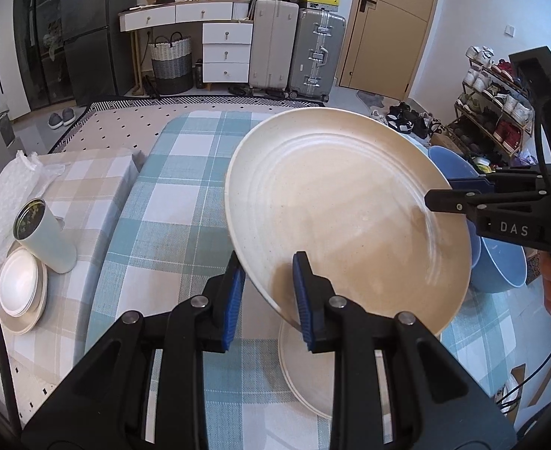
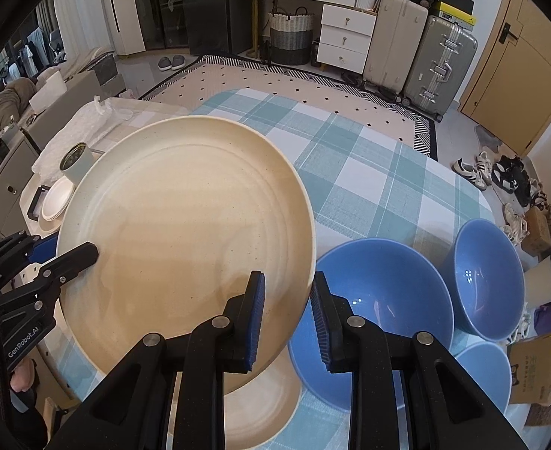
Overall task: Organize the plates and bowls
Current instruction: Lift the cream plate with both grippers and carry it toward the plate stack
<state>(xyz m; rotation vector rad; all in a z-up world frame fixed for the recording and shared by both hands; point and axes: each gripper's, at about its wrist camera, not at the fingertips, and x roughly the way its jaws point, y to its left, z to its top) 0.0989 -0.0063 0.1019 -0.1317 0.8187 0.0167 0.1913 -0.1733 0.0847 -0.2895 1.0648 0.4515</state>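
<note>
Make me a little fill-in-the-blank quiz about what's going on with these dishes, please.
1. Both grippers clamp the rim of one large ____ plate.
2. The bowls on the checked tablecloth are coloured ____.
3. Counting in the right wrist view, there are ____ bowls.
4. Directly under the lifted plate lies another ____.

Missing words: cream; blue; three; plate

Table (image 2: 369,172) in teal-and-white check cloth, three blue bowls (image 2: 380,292) at its right end, cream plate stack (image 1: 305,371) near front edge, adjoining beige-check surface (image 1: 87,195) bearing white plates (image 1: 20,285), tin canister (image 1: 46,236), bubble wrap (image 1: 9,191)
</note>
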